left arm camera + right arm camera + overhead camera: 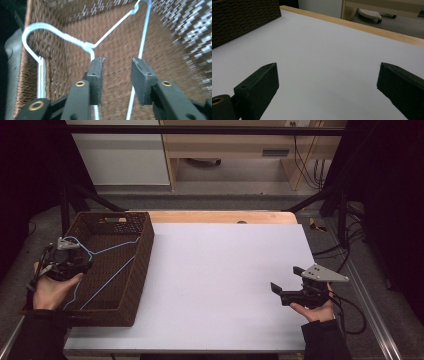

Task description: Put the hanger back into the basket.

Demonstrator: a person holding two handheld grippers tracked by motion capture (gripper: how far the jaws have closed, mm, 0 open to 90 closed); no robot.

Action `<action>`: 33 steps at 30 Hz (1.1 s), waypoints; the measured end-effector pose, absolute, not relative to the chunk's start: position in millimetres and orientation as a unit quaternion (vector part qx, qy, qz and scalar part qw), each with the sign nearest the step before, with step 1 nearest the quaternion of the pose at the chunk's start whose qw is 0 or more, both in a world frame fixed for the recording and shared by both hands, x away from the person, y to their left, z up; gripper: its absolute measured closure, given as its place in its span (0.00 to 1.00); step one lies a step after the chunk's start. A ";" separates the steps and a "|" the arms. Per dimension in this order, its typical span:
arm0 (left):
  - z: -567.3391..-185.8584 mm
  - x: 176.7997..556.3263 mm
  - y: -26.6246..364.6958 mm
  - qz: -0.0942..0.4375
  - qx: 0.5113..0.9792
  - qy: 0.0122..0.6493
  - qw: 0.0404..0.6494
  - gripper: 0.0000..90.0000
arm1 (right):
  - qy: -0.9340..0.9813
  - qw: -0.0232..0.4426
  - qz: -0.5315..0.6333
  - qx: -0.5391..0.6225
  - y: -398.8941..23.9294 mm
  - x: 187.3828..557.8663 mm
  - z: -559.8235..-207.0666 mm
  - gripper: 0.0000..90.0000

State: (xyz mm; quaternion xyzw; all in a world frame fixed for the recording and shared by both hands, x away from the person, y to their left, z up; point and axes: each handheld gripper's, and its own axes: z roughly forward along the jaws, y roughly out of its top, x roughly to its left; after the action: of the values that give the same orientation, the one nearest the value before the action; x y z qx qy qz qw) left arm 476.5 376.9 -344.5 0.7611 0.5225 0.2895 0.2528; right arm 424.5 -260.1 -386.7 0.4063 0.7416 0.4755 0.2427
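Note:
A light-blue wire hanger [112, 251] lies inside a dark brown woven basket [146, 240] at the table's left, its hook toward the basket's left wall. My left gripper [86, 266] sits over that left wall, by the hook. In the left gripper view its jaws stand apart just past the hanger's [115, 23] twisted neck, and the pads [140, 72] do not press on the wire. My right gripper [286, 279] is held low over the white tabletop [220, 270] at the right. It is open, with nothing between its fingers [262, 80].
The basket wall [242, 20] stands at the far left in the right gripper view. A wooden strip [225, 216] edges the table's far side. Cables [350, 310] trail off the right edge, and black frame posts [320, 195] stand at the corners.

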 end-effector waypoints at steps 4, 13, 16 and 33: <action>-331.0 459.9 365.6 0.292 0.750 0.501 0.318 0.59 | 0.739 0.241 0.479 0.408 -259.9 424.5 -386.8 0.05; -320.5 436.3 320.2 0.290 0.736 0.436 0.430 0.41 | 0.737 0.239 0.483 0.409 -260.3 423.8 -386.3 0.05; -321.8 432.5 309.2 0.284 0.732 0.423 0.452 0.36 | 0.738 0.239 0.482 0.408 -260.4 423.8 -386.3 0.05; -355.6 417.6 240.5 0.250 0.748 0.347 0.507 0.13 | 0.736 0.236 0.490 0.403 -262.2 423.1 -386.8 0.05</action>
State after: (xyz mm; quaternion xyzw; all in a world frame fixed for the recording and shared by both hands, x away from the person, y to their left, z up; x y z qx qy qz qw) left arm 417.6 240.5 -355.6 0.7480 0.3475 0.2498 0.5073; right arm 423.1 -262.2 -386.8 0.4035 0.7360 0.4898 0.2360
